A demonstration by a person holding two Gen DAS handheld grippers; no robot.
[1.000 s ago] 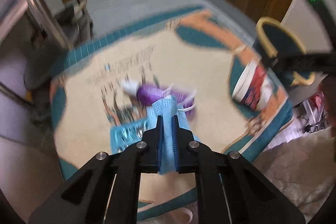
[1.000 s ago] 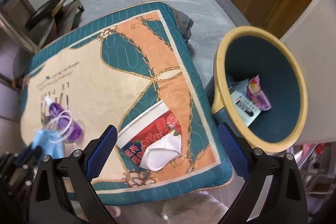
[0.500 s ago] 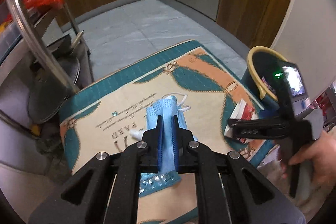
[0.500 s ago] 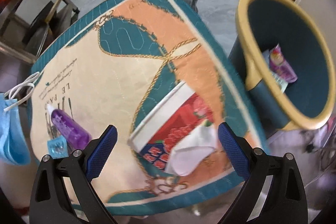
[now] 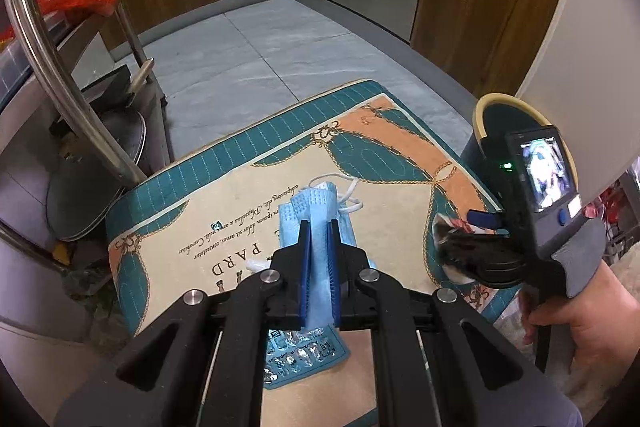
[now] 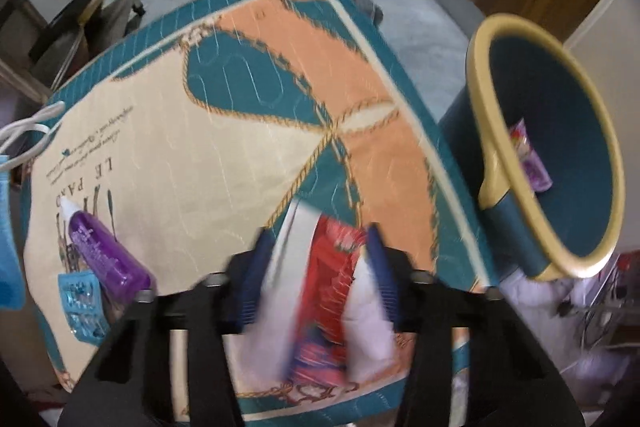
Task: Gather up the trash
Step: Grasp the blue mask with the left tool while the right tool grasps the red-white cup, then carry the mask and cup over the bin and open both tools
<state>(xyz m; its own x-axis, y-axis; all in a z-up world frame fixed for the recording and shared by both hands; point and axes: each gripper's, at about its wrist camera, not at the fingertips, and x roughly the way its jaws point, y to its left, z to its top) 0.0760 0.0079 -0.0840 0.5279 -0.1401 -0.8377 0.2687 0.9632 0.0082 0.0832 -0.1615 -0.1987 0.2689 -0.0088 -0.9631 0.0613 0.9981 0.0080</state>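
My left gripper [image 5: 318, 227] is shut on a blue face mask [image 5: 316, 203] and holds it above the patterned mat [image 5: 180, 227]. The mask's white ear loops dangle at its far end. A crushed red and white paper cup [image 6: 328, 267] lies at the mat's near right corner, and my right gripper [image 6: 318, 251] points steeply down over it. Its jaws are closing, with the cup squeezed between the blue pads. In the left wrist view the right gripper [image 5: 452, 243] is low at the mat's right edge, in a person's hand.
A teal bin with a yellow rim [image 6: 492, 107] stands just right of the mat, with wrappers inside. A purple bottle [image 6: 104, 255] and a blue blister pack [image 6: 80, 303] lie on the mat's left part. A metal rack [image 5: 60, 75] with pans stands to the left.
My right gripper sank onto the paper cup and its wide-open jaws closed around it. My left gripper rose from the mat with the mask, leaving the purple bottle and blister pack behind.
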